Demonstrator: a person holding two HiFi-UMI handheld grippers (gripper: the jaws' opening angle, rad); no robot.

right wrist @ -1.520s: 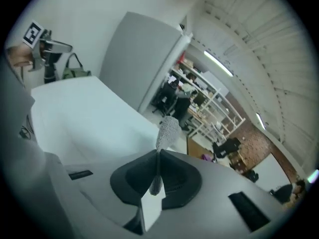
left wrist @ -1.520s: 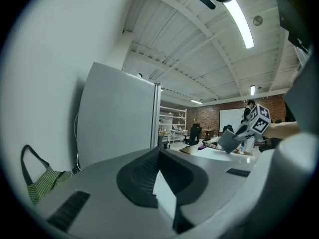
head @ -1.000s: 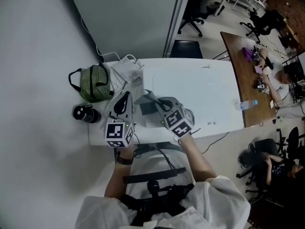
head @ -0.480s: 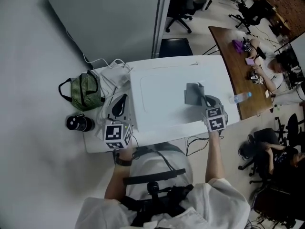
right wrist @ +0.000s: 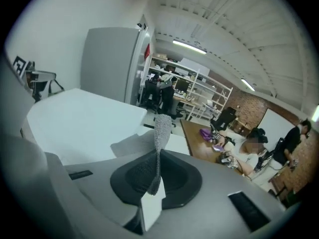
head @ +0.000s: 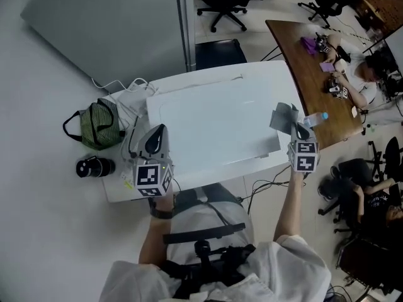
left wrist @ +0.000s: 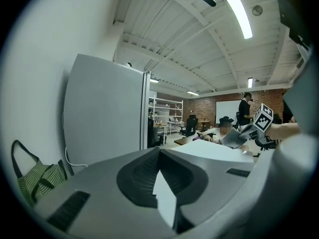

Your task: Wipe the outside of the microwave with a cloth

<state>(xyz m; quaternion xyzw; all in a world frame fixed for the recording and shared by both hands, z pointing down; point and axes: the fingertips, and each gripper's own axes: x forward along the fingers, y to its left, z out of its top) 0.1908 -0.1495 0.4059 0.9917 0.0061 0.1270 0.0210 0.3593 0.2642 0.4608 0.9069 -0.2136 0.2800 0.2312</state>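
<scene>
The microwave [head: 214, 124] is a big white box seen from above; its top also shows in the right gripper view [right wrist: 84, 123]. My right gripper [head: 300, 136] is at the microwave's right edge, shut on a grey cloth [head: 284, 118]. In the right gripper view the cloth [right wrist: 160, 131] stands up from between the jaws of that gripper [right wrist: 155, 183]. My left gripper [head: 154, 145] rests by the microwave's front left corner, shut with nothing in it [left wrist: 162, 183]. The left gripper view shows the cloth [left wrist: 232, 137] far off at the right.
A green striped bag [head: 97, 123], a black bottle [head: 94, 167] and white cables [head: 135, 87] lie left of the microwave. A grey partition panel [head: 107, 24] stands behind. A wooden desk [head: 315, 74] with a seated person and a water bottle [head: 315, 117] lies to the right.
My right gripper has carried the cloth from the front middle of the microwave's top across to its right edge. The left gripper has stayed by the front left corner.
</scene>
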